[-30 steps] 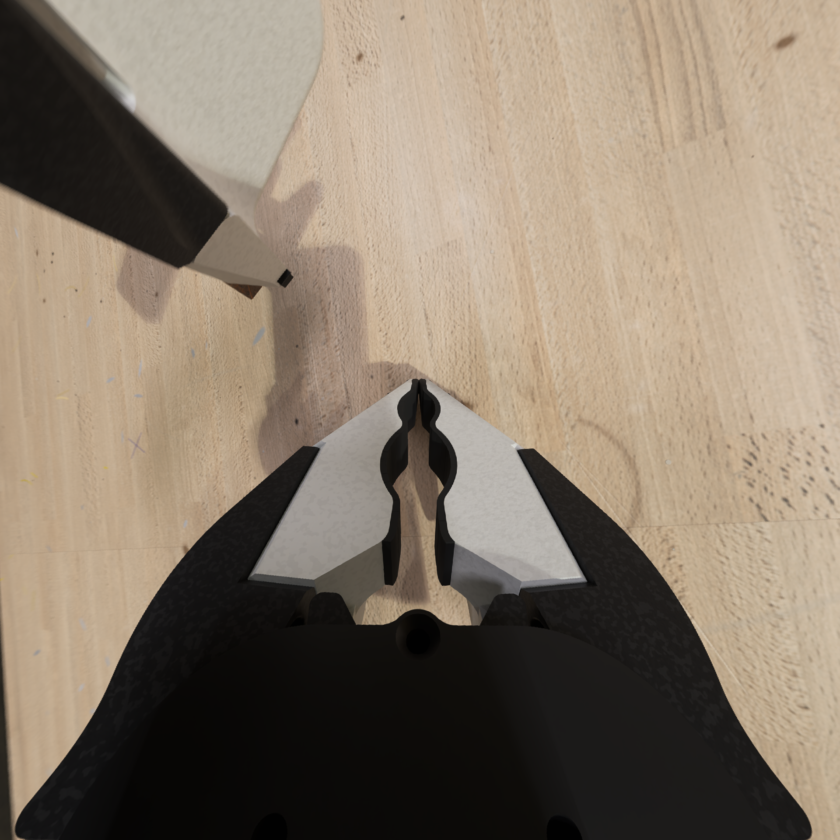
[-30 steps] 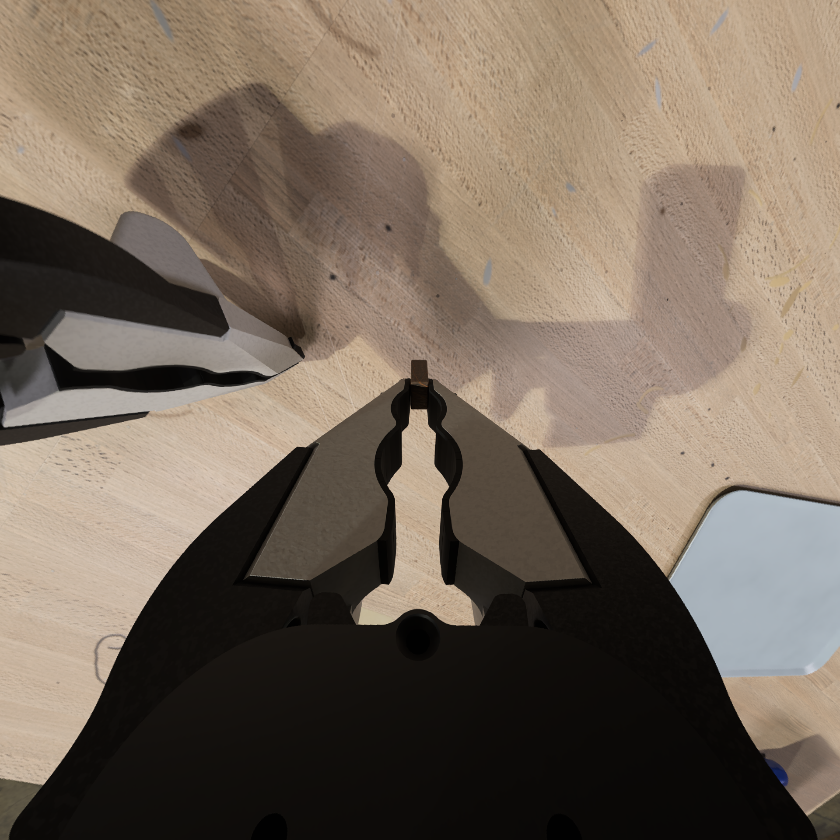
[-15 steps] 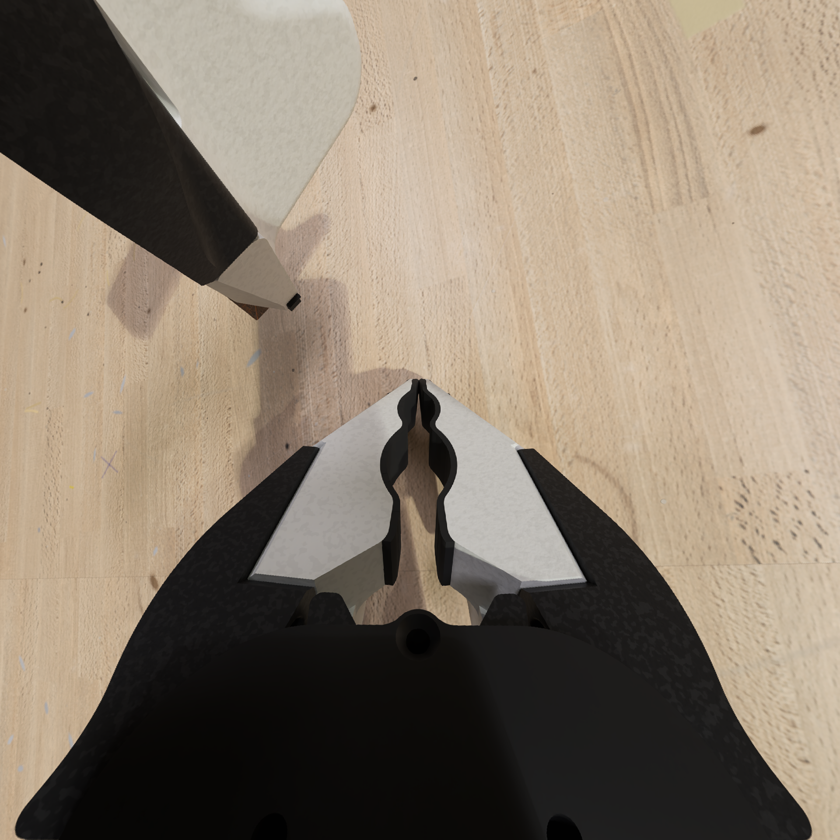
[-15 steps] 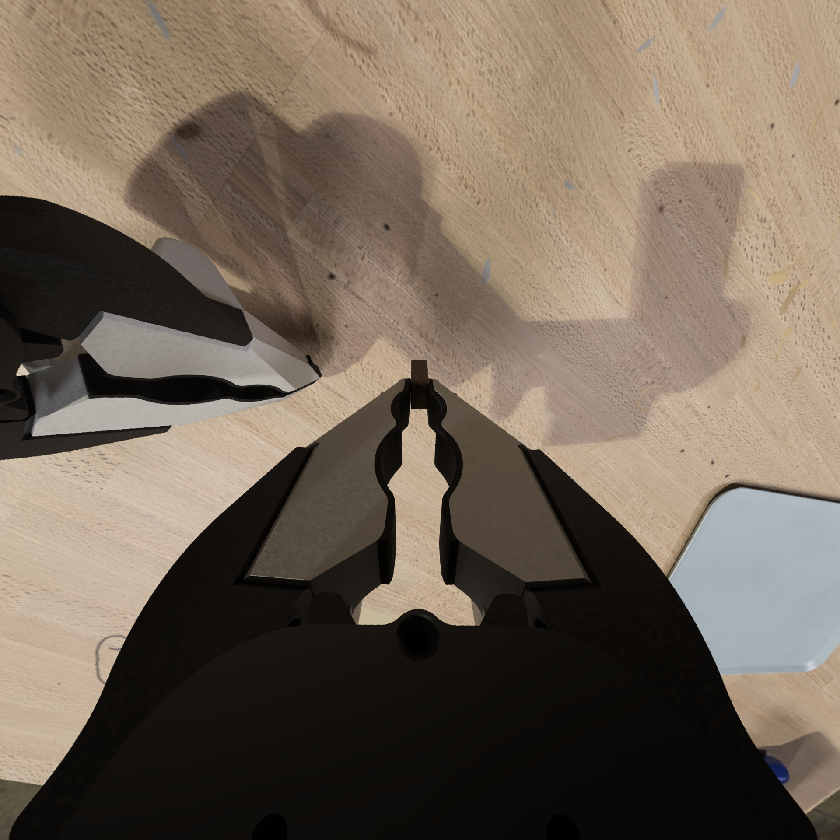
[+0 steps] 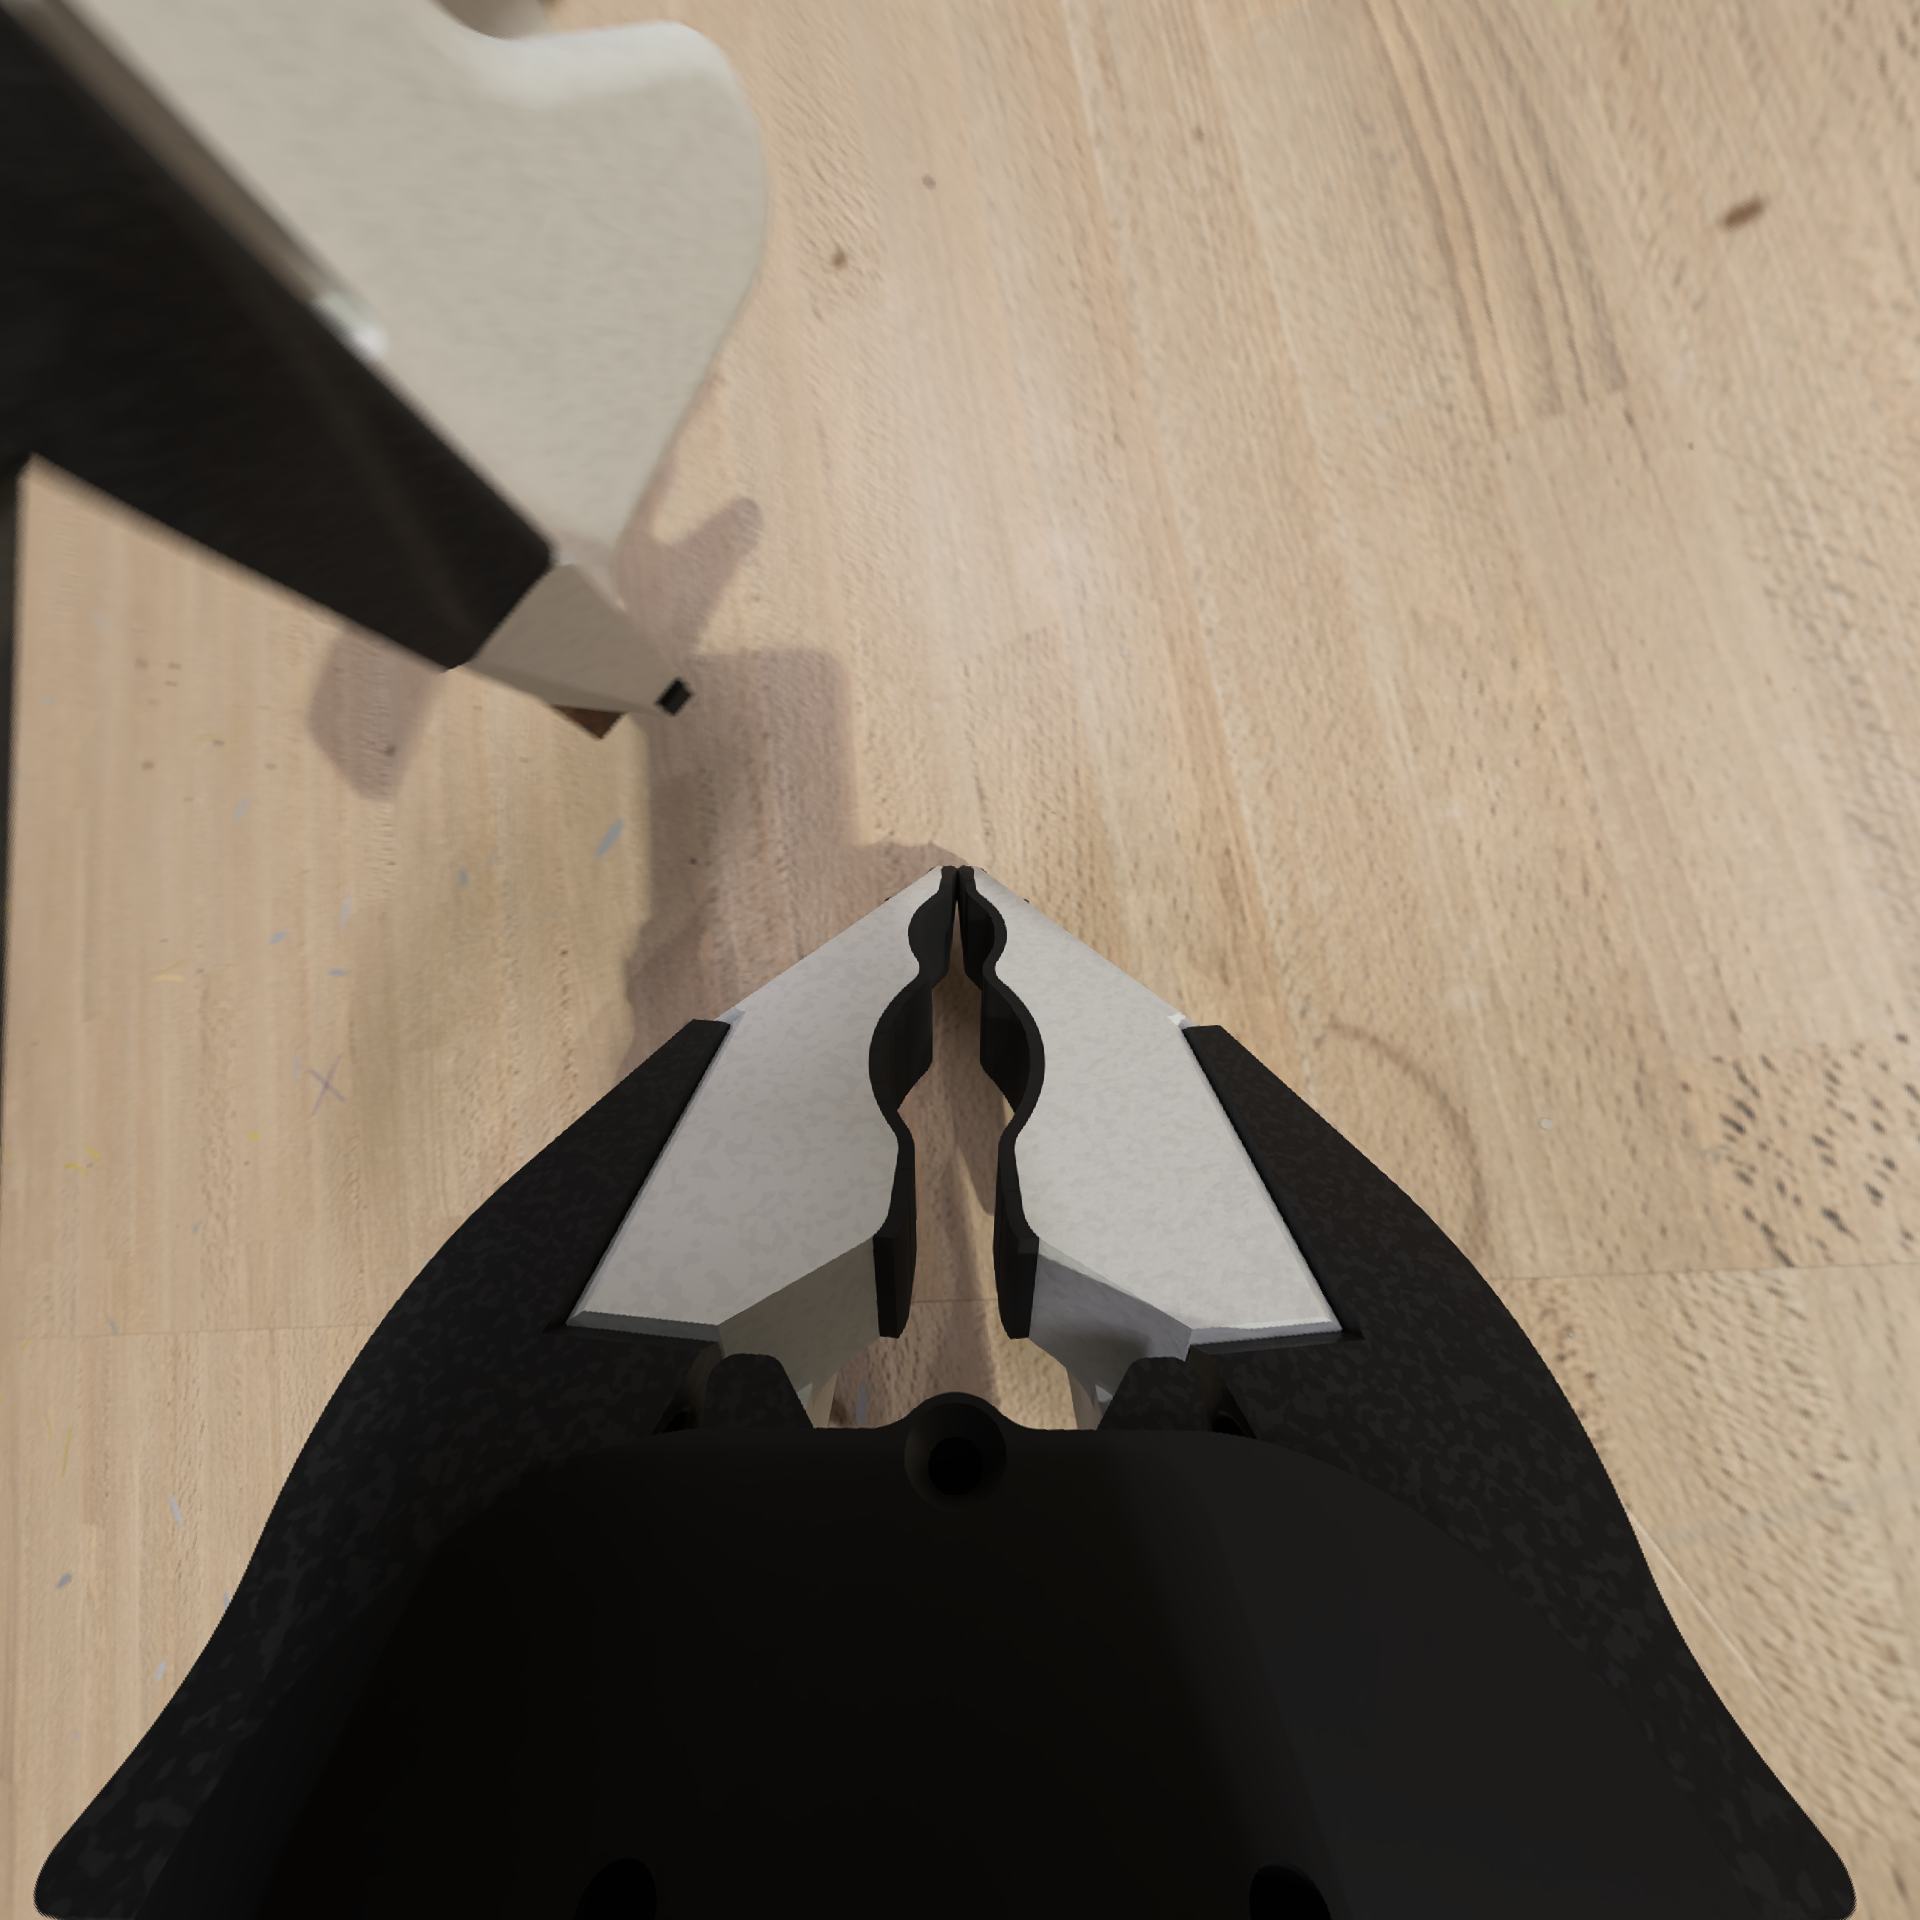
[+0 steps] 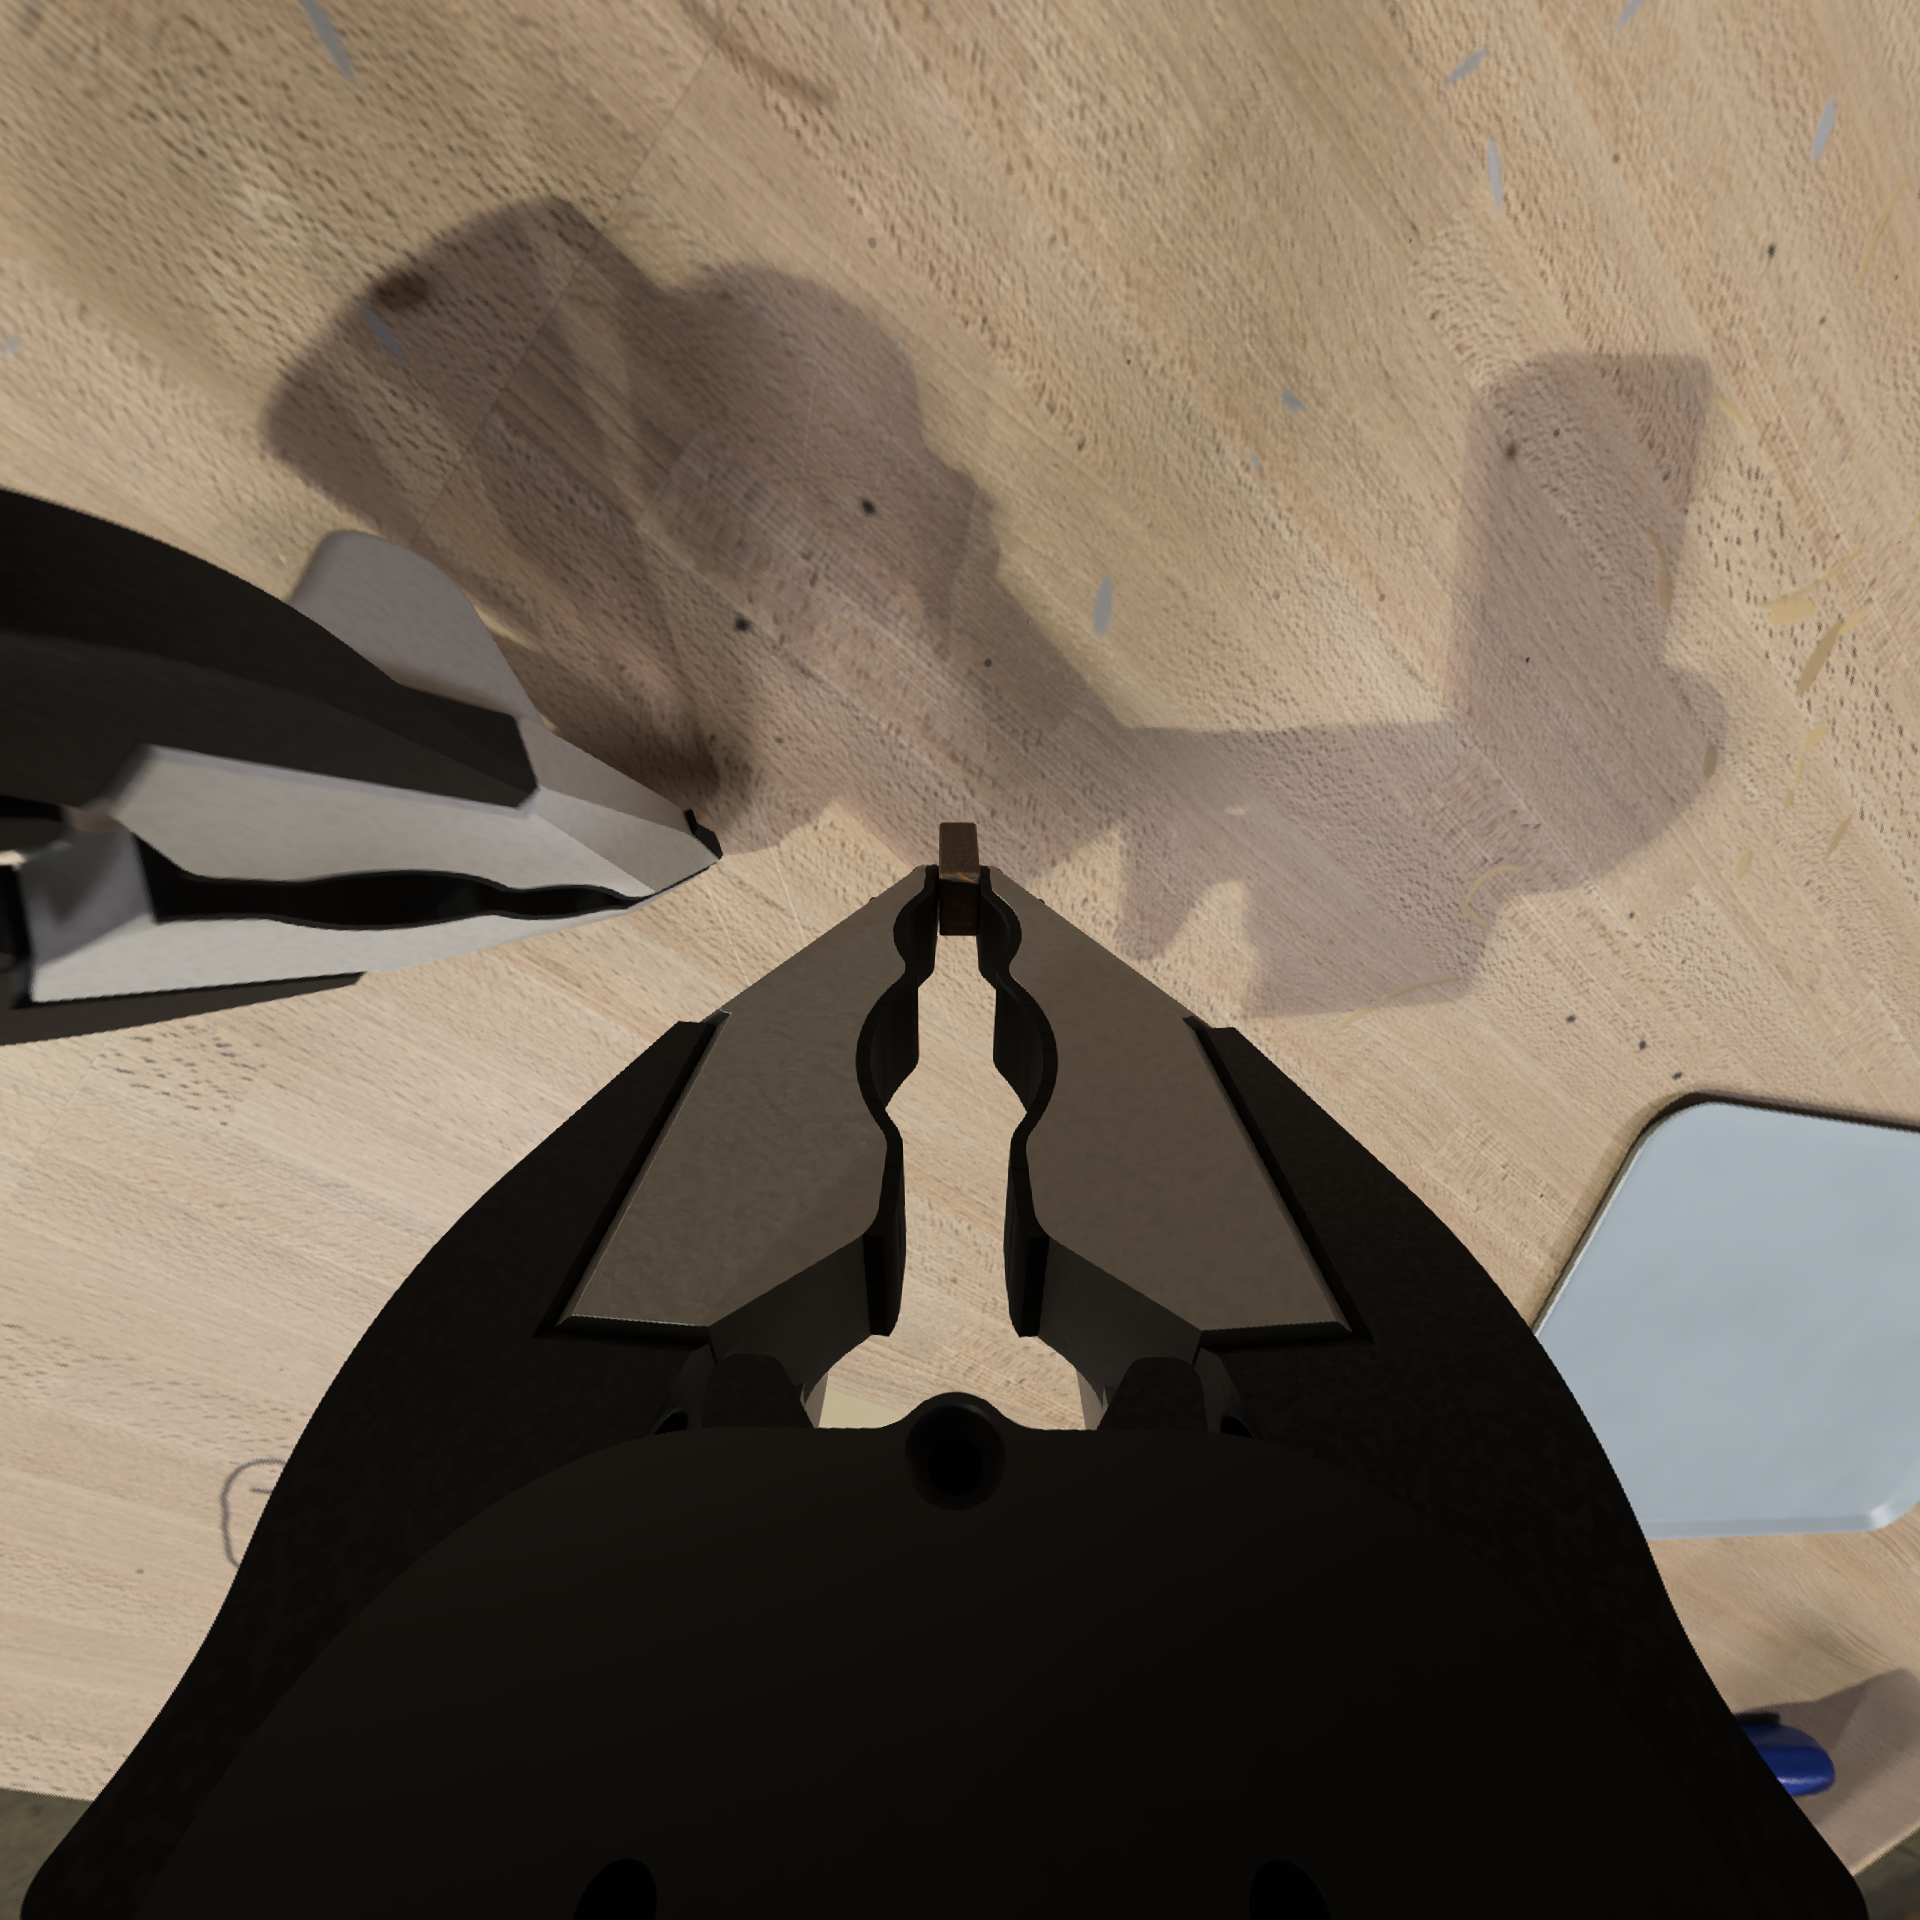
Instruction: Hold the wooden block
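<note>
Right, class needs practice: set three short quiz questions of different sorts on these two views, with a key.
1. True or false: the right tool is shut on the wooden block.
2. Which tool is shut with nothing in it? A) left B) right
3. Fill in: at the right edge of the right wrist view, a pale blue ____ lies on the wooden table.

Key: 1 true. 2 A, the left tool. 3 board.

Most of the wooden block (image 6: 958,878) sits hidden between the right gripper's (image 6: 957,883) fingers (image 6: 821,1060); only a small dark end shows. In the left wrist view a mere brown sliver (image 5: 596,721) peeks out. A pale blue sheet (image 6: 1756,1340) and a blue object (image 6: 1789,1762) are cut off at the right edge.
</note>
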Tool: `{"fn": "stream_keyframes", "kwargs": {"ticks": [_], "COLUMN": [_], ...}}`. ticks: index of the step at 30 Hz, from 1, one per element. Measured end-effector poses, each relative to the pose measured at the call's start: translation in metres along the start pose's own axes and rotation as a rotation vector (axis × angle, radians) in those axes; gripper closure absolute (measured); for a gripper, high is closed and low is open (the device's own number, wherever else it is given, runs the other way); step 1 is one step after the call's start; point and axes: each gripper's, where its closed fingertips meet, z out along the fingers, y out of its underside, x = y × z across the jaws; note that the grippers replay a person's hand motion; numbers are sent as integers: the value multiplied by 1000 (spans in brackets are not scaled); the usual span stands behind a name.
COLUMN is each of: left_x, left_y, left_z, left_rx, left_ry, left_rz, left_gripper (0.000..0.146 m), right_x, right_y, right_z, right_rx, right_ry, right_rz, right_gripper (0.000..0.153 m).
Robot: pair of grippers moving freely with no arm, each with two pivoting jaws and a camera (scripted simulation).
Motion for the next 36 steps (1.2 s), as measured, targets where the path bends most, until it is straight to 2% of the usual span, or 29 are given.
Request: {"fn": "stream_keyframes", "kwargs": {"ticks": [4,7,15,21,24,28,36], "left_x": [-17,-30,-17,-4,11,21,2], "left_y": [-10,-8,12,7,11,39,116], "left_z": [-20,-37,-39,-51,-63,-78,-107], "left_rx": [139,172,93,144,150,81,-79], "left_ry": [-62,-82,-66,-36,14,-8,-152], "left_rz": [-114,-206,-178,-240,-263,-270,-461], "left_gripper": [146,146,146,146,140,133,129], "right_x": [1,1,0,1,2,5,11], "right_y": [3,3,1,7,10,17,34], "right_z": [0,0,0,-1,-1,-1,-1], "right_rx": [-4,-4,-4,-1,4,15,44], "right_ry": [0,-1,5,1,-1,-6,-18], "right_rz": [4,4,0,13,24,47,111], "right_gripper": [147,147,147,147,147,147,147]}}
